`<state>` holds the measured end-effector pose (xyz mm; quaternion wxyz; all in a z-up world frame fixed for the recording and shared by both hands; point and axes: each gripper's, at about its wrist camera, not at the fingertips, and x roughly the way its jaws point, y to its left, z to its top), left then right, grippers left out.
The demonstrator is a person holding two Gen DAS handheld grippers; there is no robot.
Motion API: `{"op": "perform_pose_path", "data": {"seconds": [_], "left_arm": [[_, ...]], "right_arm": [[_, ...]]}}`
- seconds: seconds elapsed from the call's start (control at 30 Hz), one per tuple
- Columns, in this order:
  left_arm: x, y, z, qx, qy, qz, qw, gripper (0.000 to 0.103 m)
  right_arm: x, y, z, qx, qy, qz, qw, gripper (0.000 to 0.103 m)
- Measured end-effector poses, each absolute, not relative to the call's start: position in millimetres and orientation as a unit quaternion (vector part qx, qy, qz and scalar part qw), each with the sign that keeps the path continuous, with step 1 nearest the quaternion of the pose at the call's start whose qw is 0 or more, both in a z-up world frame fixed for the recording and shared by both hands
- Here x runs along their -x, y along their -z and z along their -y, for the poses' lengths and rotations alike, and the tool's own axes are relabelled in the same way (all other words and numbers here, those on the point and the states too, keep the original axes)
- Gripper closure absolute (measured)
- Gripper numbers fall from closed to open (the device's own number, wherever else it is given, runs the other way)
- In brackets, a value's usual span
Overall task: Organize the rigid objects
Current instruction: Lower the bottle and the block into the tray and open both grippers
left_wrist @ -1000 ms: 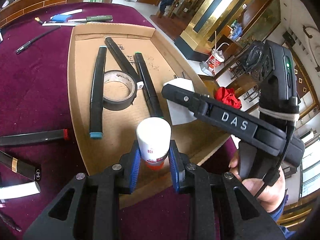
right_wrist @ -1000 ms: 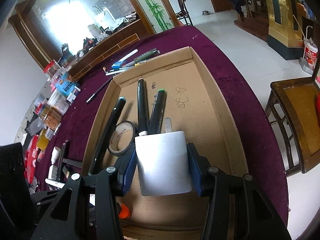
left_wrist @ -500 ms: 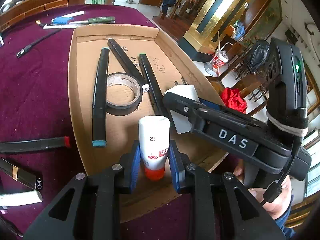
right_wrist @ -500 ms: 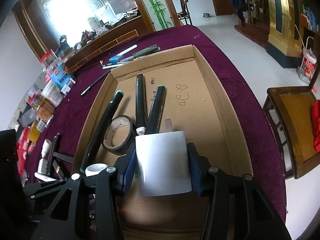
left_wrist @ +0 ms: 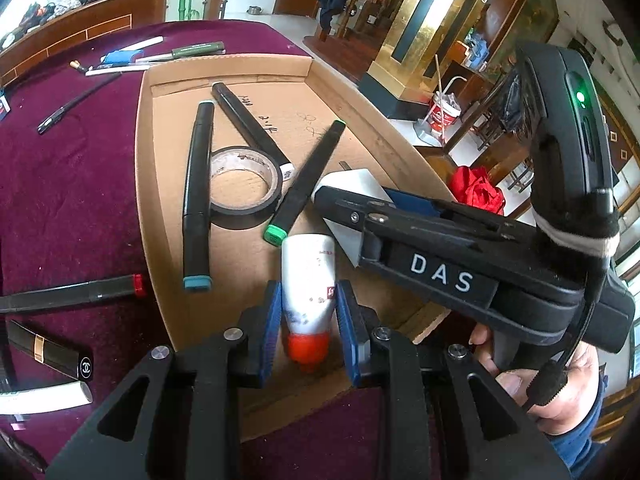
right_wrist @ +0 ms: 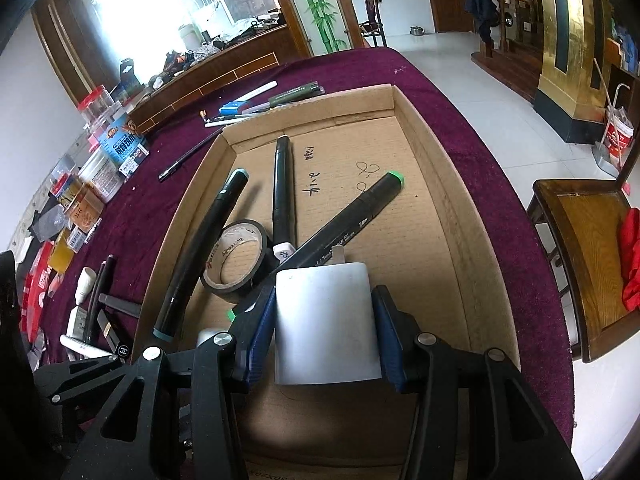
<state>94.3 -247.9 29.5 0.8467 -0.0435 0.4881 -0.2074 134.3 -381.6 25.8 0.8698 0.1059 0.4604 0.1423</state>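
The left gripper (left_wrist: 308,328) clamps a white bottle (left_wrist: 309,276) with an orange cap between its blue pads, cap toward the camera, over the near end of the cardboard tray (left_wrist: 141,168). The right gripper (right_wrist: 326,332) pinches a white charger (right_wrist: 326,320), its prongs pointing away, low over the tray floor. Just ahead of both lie a green-capped marker (right_wrist: 348,220), two more markers and a tape roll (right_wrist: 236,254).

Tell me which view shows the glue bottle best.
Left wrist: the glue bottle sits whole between the left gripper pads, orange cap toward the camera. In the right wrist view only a pale sliver shows behind the gripper.
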Motion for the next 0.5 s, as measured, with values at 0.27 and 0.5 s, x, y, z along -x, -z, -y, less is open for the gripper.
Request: {"op": "perform_pose_path", "data": {"seconds": [0.27,0.5], "left_arm": [[-91.9,-34.0,245.8,0.048,0.206,-0.479,0.852,0.054],[-91.6,-43.0,238.1,0.064,0.198,-0.472,0.857,0.043]], "right_arm": [[-130.7,-33.5,386.8,-0.128,-0.152,-0.447,0.872,0.059],[-127.3,-42.9,390.9,-0.136,-0.146,-0.422,0.884,0.059]]}}
